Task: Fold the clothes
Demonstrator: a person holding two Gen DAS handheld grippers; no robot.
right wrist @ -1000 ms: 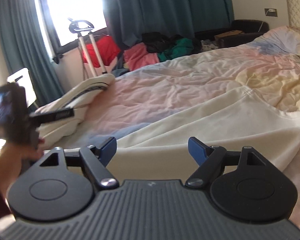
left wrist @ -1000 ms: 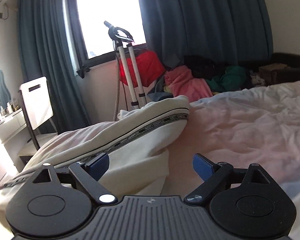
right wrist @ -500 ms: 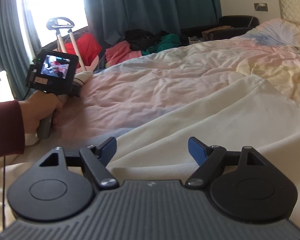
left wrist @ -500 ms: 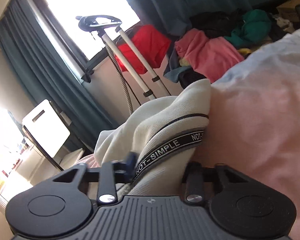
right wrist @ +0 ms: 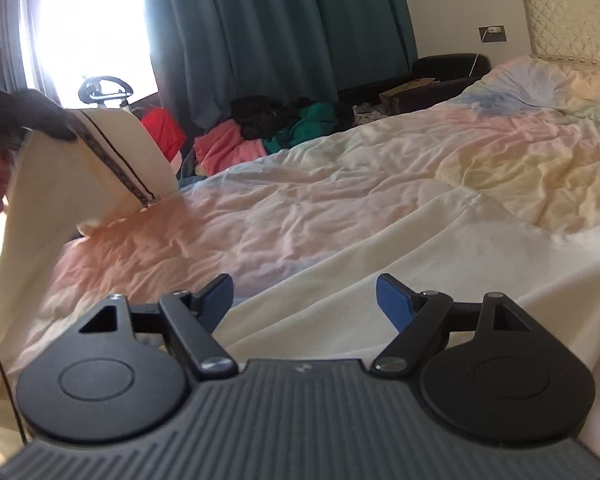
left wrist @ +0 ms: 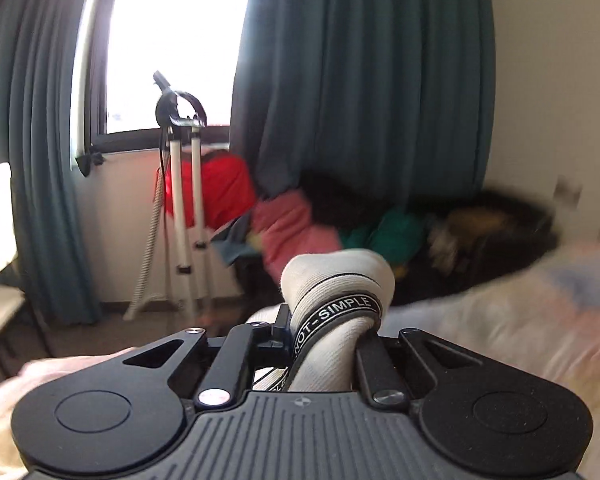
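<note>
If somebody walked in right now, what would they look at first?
Probably the cream garment being lifted off the bed on the left side, pinched by its black lettered band in the left gripper, whose jaws have just closed on it. Next, the bright window between teal curtains, and the colourful pile of clothes on the floor beyond the bed.
</note>
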